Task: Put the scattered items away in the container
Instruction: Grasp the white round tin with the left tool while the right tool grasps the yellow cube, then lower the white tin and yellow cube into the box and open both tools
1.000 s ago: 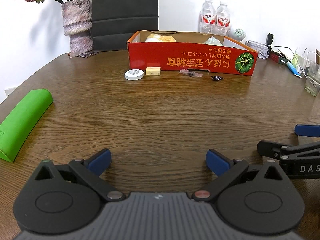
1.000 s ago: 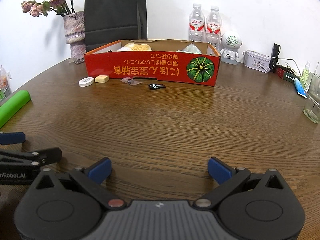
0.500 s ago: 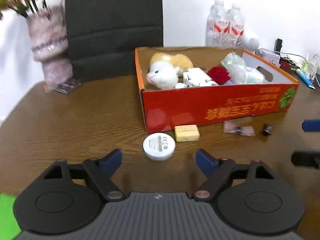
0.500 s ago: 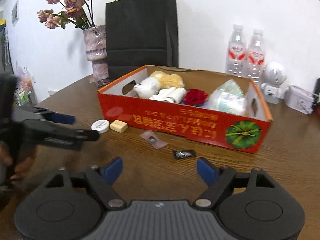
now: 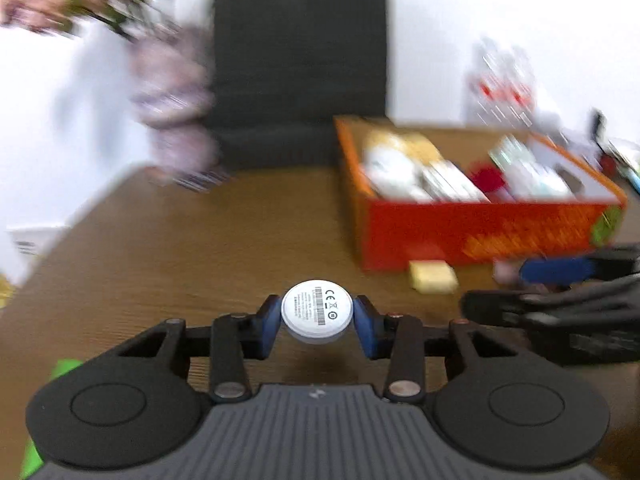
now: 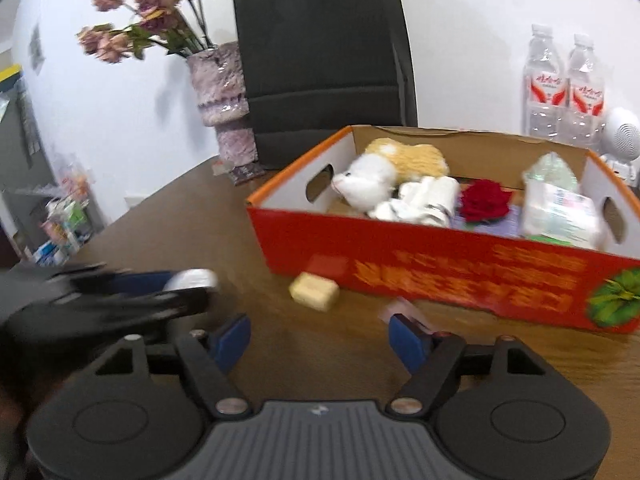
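At the far left of the right wrist view stands a mottled, rough-textured vase point(image 6: 222, 92) of dried pinkish flowers, next to a matte black paper bag point(image 6: 324, 60) on the brown wood-grain table point(image 6: 192, 224). Nearer, the left gripper point(image 5: 317, 322) has its blue pads on either side of a smooth white round disc point(image 5: 317, 312), flat and puck-shaped, its printed face turned up toward the camera; the jaws are closing and the pads appear to touch its rim, the disc sitting just above the tabletop. Being round, it has no long axis to speak of. To its right lies a small pale yellow block point(image 6: 315, 291), a soft-edged rectangle lying flat, its long axis running roughly along the box's front wall, just in front of that wall. The red cardboard box point(image 6: 440, 268), long and shallow with oval hand-holes in its ends, holds a white and tan plush toy point(image 6: 384, 172), a red fabric rose point(image 6: 486, 200) and crinkly plastic-wrapped packs point(image 6: 560, 208). The right gripper point(image 6: 320, 340) hangs over bare table before the box, its jaws fairly wide but closing, with nothing between them; a small clear wrapper point(image 6: 404, 309) lies by its right pad. Two clear ribbed water bottles point(image 6: 564, 84) stand at the far right.
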The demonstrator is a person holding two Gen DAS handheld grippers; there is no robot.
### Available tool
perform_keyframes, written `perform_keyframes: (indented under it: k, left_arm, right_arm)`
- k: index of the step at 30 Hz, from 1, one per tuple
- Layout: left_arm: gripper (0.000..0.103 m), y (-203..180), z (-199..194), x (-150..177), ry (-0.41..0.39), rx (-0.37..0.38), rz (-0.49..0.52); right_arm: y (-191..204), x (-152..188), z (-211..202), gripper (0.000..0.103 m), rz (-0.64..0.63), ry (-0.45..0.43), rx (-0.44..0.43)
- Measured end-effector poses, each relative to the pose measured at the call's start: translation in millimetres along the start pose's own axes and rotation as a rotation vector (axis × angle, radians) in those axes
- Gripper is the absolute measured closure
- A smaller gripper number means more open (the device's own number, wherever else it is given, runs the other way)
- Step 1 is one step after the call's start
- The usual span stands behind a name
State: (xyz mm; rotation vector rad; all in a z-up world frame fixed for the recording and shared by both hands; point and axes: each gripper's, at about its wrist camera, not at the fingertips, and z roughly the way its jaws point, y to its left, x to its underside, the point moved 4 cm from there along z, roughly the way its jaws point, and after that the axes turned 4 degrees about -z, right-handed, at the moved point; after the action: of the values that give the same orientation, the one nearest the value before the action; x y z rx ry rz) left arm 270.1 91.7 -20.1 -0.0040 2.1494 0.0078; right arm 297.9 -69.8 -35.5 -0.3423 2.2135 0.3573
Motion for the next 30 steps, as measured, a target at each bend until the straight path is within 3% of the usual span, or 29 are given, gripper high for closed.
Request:
perform_keyframes:
  k: [3,7,9,13,18,24,27,28,30]
  left_arm:
    - [0.063,18.2,-8.4,0.6,-0.053,-0.035,-0.059]
    - [0.063,23.2,15.2,12.7,0.028,-0.004,-0.079]
    - [0.063,24.3,19.6,13.3,0.037,0.001,-0.098]
    - [0.063,19.9,18.3,14.8,0.034,0.024,-0.093]
    - [0.063,10.8,21.7,20.1,0.044,0.026,-0.057]
    - [0.063,-8.0,-0.8,19.3,-0.031,0.097,-0.030]
    - [0.063,-39.2,-16.8,7.8,-0.034,0.213,-0.050]
    - [0.063,-53.4,-23.5,-5.1,-0.036,0.275,-0.047]
    - [0.063,-74.5,-30.2,-34.9,-0.046,0.321,-0.038]
  right_arm:
    - [16.0,-10.3,27.6,0.047,0.027,0.030,0.090]
    - [25.7,-14.0,51.5,0.051,0.126,0.044,0.191]
    - [29.2,-14.3,57.6,0.071,0.103,0.031,0.264]
    - [27.3,-8.5,51.4,0.072,0.086,0.029,0.274]
    - [13.3,21.0,-13.8,0.072,0.107,-0.012,0.150]
    - [-20.1,53.1,-101.0,0.072,0.149,-0.084,0.176]
    - [-43.7,38.9,-130.1,0.072,0.135,-0.135,0.216]
    - [-51.5,27.5,-137.1,0.072,0.123,-0.158,0.230]
    - [-67.1,-2.2,-144.4,0.072,0.094,-0.200,0.254]
